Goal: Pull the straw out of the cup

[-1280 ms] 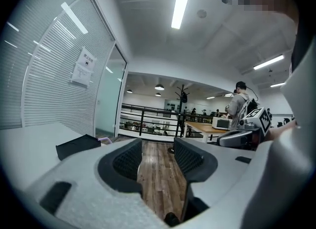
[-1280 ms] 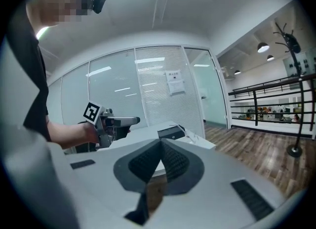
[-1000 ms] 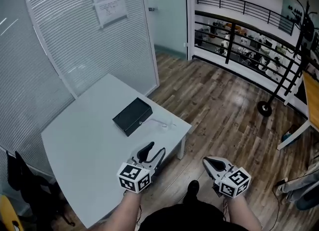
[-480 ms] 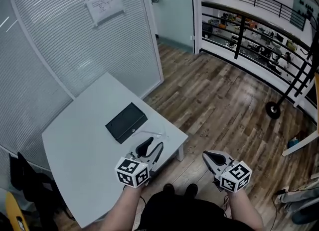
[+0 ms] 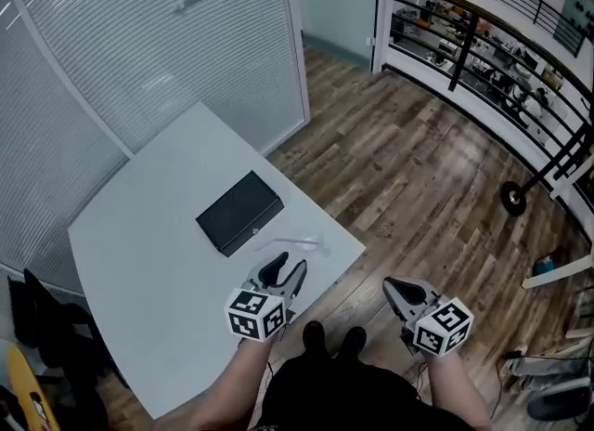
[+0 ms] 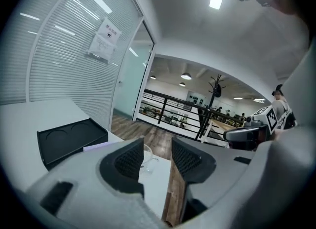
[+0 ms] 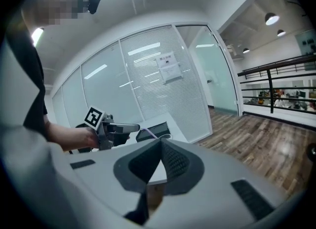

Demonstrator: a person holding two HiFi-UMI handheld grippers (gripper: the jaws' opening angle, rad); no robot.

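- Looking down in the head view, a white table [image 5: 148, 262] stands on a wooden floor [image 5: 418, 169], with a black tray [image 5: 239, 213] lying near its middle.
- A clear cup [image 5: 314, 243] sits on the table between the tray and the near right corner. It is too faint here to tell whether it stands upright or lies on its side.
- The left gripper [image 5: 289, 267] hangs over the table's near edge and points toward the cup, near it but not touching.
- The right gripper [image 5: 394, 286] is off the table to the right, over the floor and well apart from the cup.
- In the left gripper view, the jaws stand apart and grip nothing. The cup shows beyond the gap, partly hidden by the left jaw.
- A pale lilac straw [image 6: 101, 145] runs along the tray's front edge toward the cup. Where it ends is hidden behind the jaw.
- In the right gripper view, the jaws are clenched, tips meeting, with nothing held between them.
- Beyond them lie the table's corner, the tray, the straw and the cup, with the left gripper held out at the left.
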